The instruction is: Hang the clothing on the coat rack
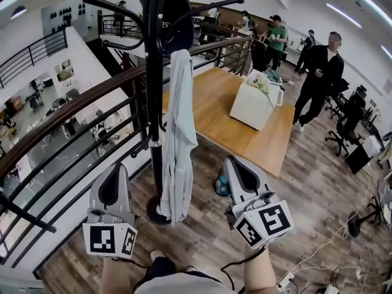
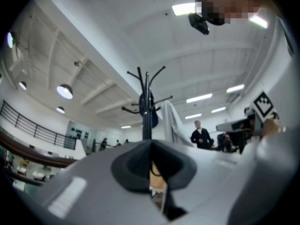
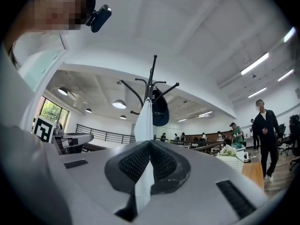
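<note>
A black coat rack (image 1: 153, 103) stands by the railing. A long pale grey-blue garment (image 1: 179, 146) hangs from one of its hooks down to near its base, and a dark item (image 1: 174, 17) hangs at the top. My left gripper (image 1: 115, 169) is low, left of the rack, shut and empty. My right gripper (image 1: 233, 161) is right of the garment and apart from it, also shut with nothing held. In the left gripper view the rack (image 2: 146, 107) and garment (image 2: 172, 121) rise beyond the shut jaws. The right gripper view shows the garment (image 3: 144, 121) straight ahead on the rack (image 3: 151, 78).
A dark wooden and metal railing (image 1: 73, 121) runs behind the rack above a lower floor. A white cabinet (image 1: 254, 103) stands on a raised wooden platform (image 1: 214, 109). A person in black (image 1: 318, 78) and others stand at the right, with office chairs (image 1: 346, 130) and floor cables (image 1: 318, 250).
</note>
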Demonstrator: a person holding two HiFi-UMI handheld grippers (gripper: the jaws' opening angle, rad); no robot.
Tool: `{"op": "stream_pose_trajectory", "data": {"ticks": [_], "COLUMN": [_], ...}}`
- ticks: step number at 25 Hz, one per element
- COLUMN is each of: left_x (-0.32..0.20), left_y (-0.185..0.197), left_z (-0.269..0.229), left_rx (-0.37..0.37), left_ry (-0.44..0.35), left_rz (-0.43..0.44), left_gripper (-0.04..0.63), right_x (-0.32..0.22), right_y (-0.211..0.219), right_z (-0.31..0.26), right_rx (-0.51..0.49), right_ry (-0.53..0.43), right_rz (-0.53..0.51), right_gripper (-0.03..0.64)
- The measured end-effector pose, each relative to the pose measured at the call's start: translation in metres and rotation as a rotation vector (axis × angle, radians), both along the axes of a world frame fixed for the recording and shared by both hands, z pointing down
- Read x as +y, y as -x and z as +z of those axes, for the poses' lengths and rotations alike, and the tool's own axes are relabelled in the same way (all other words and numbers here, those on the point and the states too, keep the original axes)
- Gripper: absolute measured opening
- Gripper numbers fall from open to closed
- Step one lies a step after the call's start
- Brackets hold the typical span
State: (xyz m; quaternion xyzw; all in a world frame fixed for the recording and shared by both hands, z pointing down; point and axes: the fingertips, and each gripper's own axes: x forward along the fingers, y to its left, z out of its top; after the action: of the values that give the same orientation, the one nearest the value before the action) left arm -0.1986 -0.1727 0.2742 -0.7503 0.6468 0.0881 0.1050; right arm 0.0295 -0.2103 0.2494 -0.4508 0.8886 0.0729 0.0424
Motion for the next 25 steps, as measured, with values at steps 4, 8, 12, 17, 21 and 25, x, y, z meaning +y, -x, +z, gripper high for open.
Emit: {"op": "stream_pose_trajectory", "data": {"ticks": [4,8,12,17,21,25], "left_x": [0.019,0.028,0.042,0.056,0.058,0.062], "left_y": [-0.021,-0.017,-0.024,-0.04,-0.043,-0.05], "left_z": [0.018,0.023,0.026,0.031,0.035,0.035], "left_rx": [0.0,0.0,0.0,-0.002,0.002,0.003], "left_ry": [0.011,0.022,0.03,0.041,0.045,0.049], "left_rz": [-0.007,-0.01,-0.01,-0.013,-0.012,-0.009], "left_gripper": [0.009,0.009,0.009,0.009,0.009,0.009], "right_x": [0.016,0.024,0.037,0.053,0.057,0.062], "right_y": [-0.023,-0.023,-0.032,-0.048,-0.049,-0.053], "right_z": [0.023,0.03,0.036,0.045,0.05,0.052], "right_rx": [-0.006,-0.024,-0.028,-0.028,-0.042,-0.048], "right_ry": [0.013,0.024,0.036,0.04,0.047,0.049], "right_rz": [0.008,0.02,0.032,0.045,0.039,0.039], "right_gripper": [0.002,0.002,0.002,0.0,-0.002,-0.003]}}
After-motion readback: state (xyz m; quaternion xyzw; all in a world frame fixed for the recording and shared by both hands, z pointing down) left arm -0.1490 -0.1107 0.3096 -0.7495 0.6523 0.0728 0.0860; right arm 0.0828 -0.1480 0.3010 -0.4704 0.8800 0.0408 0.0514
